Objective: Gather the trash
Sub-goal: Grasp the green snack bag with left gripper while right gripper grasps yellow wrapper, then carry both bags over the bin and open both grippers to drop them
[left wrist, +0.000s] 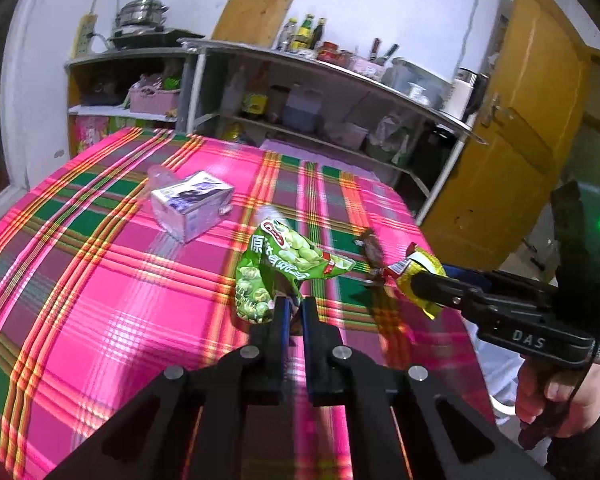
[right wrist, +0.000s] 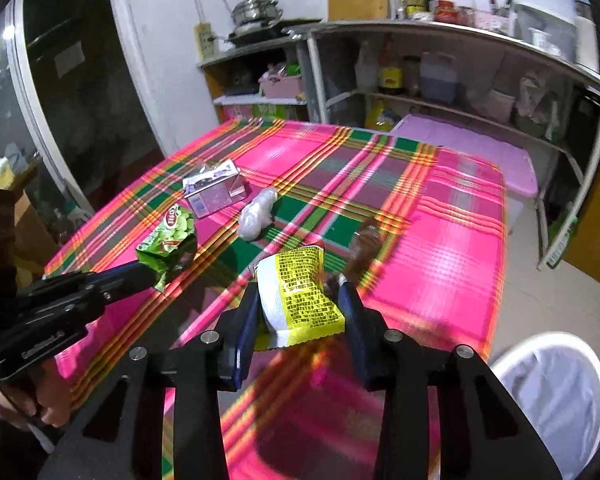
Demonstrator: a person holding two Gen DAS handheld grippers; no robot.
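Note:
My left gripper [left wrist: 294, 304] is shut on a crumpled green snack bag [left wrist: 288, 266] and holds it above the plaid tablecloth [left wrist: 100, 280]; it also shows in the right wrist view [right wrist: 168, 240]. My right gripper [right wrist: 300, 304] is shut on a yellow snack packet [right wrist: 300, 300], also seen in the left wrist view [left wrist: 418, 276]. On the cloth lie a purple-white carton [left wrist: 192, 204], a brown wrapper [right wrist: 366, 246] and a crumpled clear plastic piece [right wrist: 256, 212].
A white bin with a liner [right wrist: 556, 392] stands on the floor at the lower right of the table. Metal shelves [left wrist: 340, 92] with bottles and jars line the far wall. A yellow door [left wrist: 512, 128] is at the right.

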